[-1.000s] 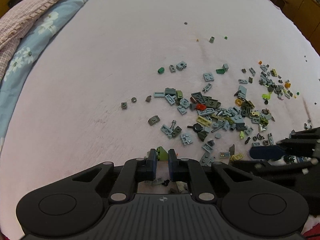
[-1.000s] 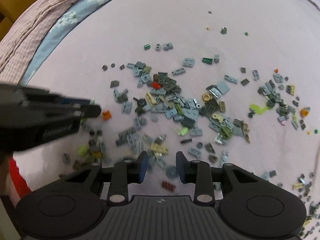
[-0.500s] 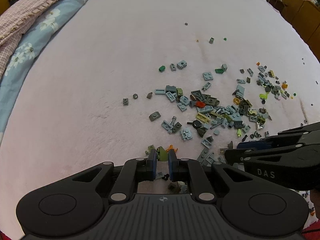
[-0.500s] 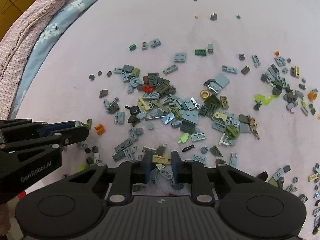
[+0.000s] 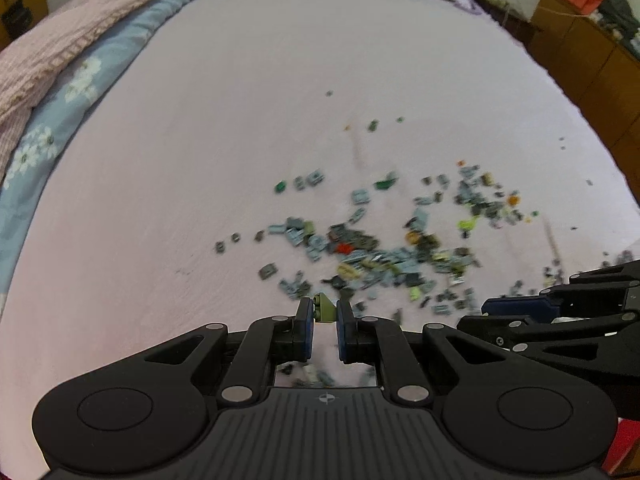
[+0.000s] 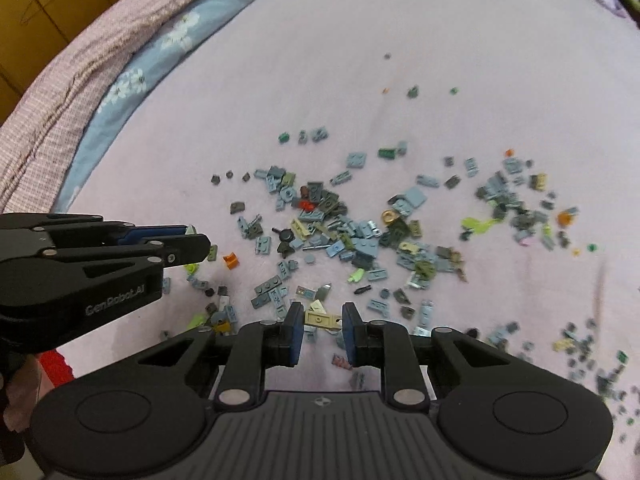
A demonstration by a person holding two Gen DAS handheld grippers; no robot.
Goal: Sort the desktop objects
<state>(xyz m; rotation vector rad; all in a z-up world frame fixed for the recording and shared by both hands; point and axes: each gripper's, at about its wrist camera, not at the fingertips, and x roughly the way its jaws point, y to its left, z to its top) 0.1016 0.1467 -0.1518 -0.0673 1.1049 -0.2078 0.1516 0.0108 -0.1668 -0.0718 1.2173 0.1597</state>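
Several small building-brick pieces, mostly grey, lie in a scattered pile [image 5: 380, 256] [image 6: 340, 232] on a pink bedsheet. My left gripper [image 5: 325, 313] is shut on an olive-green piece [image 5: 325, 306] and is lifted above the near edge of the pile. My right gripper [image 6: 322, 318] is shut on a flat tan plate [image 6: 322, 319], held crosswise between the blue pads, also lifted off the sheet. Each gripper shows in the other's view: the right one [image 5: 516, 308] at the right edge, the left one [image 6: 192, 240] at the left edge.
A pink quilt [image 5: 52, 52] and a blue flowered sheet [image 5: 84, 80] lie along the left side of the bed. Wooden furniture [image 5: 592, 60] stands beyond the right edge. A small orange piece [image 6: 230, 261] lies just past the left gripper's tips.
Both grippers have risen from the pile. The right one narrowed its jaws and took hold of the tan plate. The left one kept the olive piece.
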